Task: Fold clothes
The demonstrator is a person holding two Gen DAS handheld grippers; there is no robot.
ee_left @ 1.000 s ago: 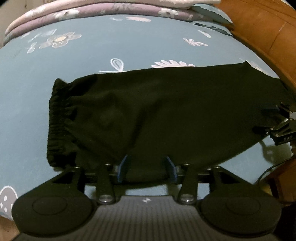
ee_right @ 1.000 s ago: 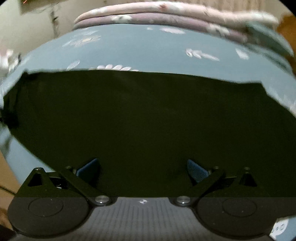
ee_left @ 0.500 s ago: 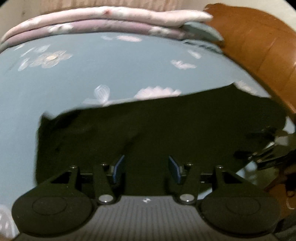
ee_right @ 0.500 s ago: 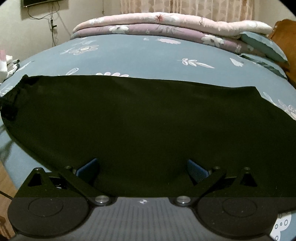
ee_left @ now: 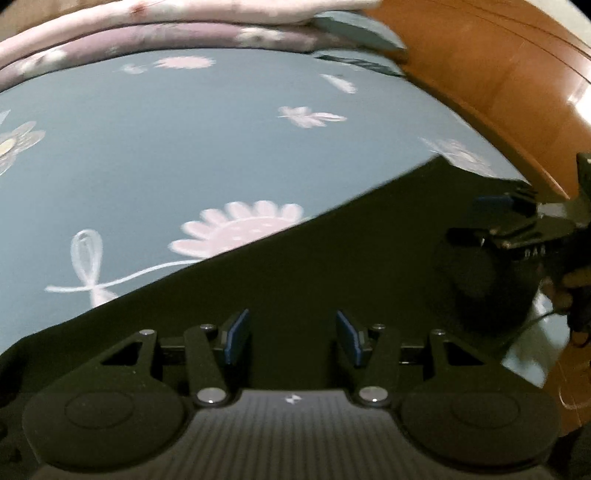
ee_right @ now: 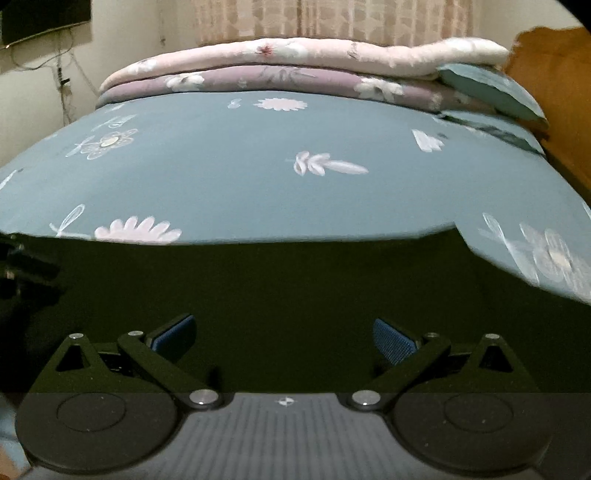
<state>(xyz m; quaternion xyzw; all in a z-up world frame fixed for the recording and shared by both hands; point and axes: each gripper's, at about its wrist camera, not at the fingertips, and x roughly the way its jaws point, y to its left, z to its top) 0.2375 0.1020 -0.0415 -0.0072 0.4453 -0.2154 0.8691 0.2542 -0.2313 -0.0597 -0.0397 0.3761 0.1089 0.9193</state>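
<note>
A black garment lies spread flat on the blue flowered bedsheet. My left gripper hovers over the garment's near part with its blue pads apart; only dark cloth shows behind the gap and nothing is pinched. My right gripper is wide open over the same garment, further right. Its far edge ends in a corner at the right. In the left wrist view the right gripper appears at the right edge, above the cloth, held by a hand.
Folded pink and purple quilts are stacked at the bed's far end, with a teal pillow beside them. A wooden headboard rises on the right. Bare sheet lies beyond the garment.
Both grippers have moved forward over the garment, so its far edge now sits lower in both views. The waistband has left the left view. Both pairs of jaws stay as they were.
</note>
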